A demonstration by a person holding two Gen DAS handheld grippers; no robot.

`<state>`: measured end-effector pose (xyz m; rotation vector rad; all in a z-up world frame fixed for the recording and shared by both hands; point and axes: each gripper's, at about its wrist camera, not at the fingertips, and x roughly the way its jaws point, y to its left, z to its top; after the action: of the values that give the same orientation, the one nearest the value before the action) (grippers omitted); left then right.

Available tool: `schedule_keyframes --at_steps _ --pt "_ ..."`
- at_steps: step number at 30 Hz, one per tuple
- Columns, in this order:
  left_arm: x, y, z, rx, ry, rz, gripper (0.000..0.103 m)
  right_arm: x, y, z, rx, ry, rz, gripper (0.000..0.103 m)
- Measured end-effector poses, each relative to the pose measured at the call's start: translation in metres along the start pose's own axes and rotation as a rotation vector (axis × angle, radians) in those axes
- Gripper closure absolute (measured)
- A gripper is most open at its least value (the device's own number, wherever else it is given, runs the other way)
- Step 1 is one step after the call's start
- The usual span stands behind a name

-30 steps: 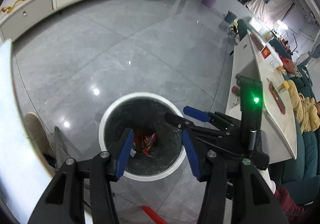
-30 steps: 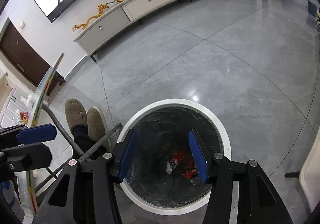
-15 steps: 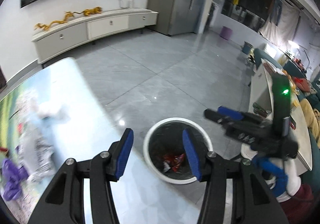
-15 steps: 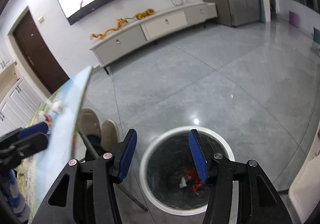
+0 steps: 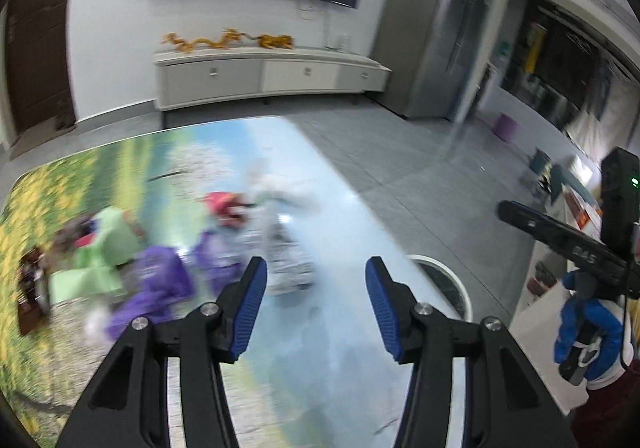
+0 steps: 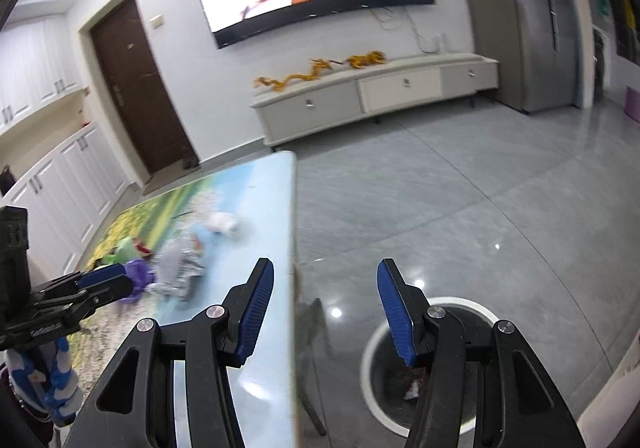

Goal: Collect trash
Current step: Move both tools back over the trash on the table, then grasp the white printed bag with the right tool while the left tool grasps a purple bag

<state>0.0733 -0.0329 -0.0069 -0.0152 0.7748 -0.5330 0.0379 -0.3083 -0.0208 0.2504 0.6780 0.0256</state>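
Blurred trash lies on the picture-printed table point(image 5: 304, 368): a silver wrapper point(image 5: 286, 260), purple wrappers point(image 5: 160, 280), a green wrapper point(image 5: 108, 248), a red piece point(image 5: 222, 204) and white tissue point(image 5: 276, 188). My left gripper point(image 5: 312, 280) is open and empty above the table, just right of the silver wrapper. My right gripper point(image 6: 324, 284) is open and empty over the table's right edge point(image 6: 292, 248). The white-rimmed bin point(image 6: 372, 364) stands on the floor below, with wrappers point(image 6: 412, 392) inside. The silver wrapper point(image 6: 180, 268) and tissue point(image 6: 224, 224) show in the right wrist view too.
The bin's rim point(image 5: 444, 272) peeks past the table's right edge in the left wrist view. A white TV cabinet point(image 6: 372, 96) stands at the far wall under a screen. A second table point(image 5: 540, 312) is at the right. The grey floor point(image 6: 460, 188) is open.
Both grippers have risen from over the bin and swung left toward the table; the trash on the table has come into view. Both stay open and empty.
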Motion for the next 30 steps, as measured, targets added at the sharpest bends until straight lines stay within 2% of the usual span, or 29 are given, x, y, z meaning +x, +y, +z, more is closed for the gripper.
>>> schedule_keyframes --at_steps 5,10,17,23,25,30 --pt "-0.005 0.044 -0.003 -0.069 -0.001 0.071 0.054 0.009 0.037 0.004 -0.059 0.014 0.068 0.050" --pt "0.003 0.066 -0.006 -0.089 0.014 0.107 0.054 0.032 0.074 0.003 -0.119 0.059 0.136 0.050" --pt "0.025 0.077 -0.002 -0.087 0.044 0.130 0.053 0.068 0.113 0.001 -0.175 0.128 0.202 0.049" --pt "0.041 0.084 -0.002 -0.079 0.066 0.131 0.053 0.098 0.135 0.004 -0.195 0.170 0.242 0.041" --pt "0.044 0.087 -0.002 -0.080 0.071 0.135 0.053 0.107 0.139 0.006 -0.194 0.181 0.247 0.034" --pt "0.053 0.093 -0.004 -0.093 0.086 0.129 0.053 0.139 0.149 0.009 -0.186 0.226 0.261 0.034"
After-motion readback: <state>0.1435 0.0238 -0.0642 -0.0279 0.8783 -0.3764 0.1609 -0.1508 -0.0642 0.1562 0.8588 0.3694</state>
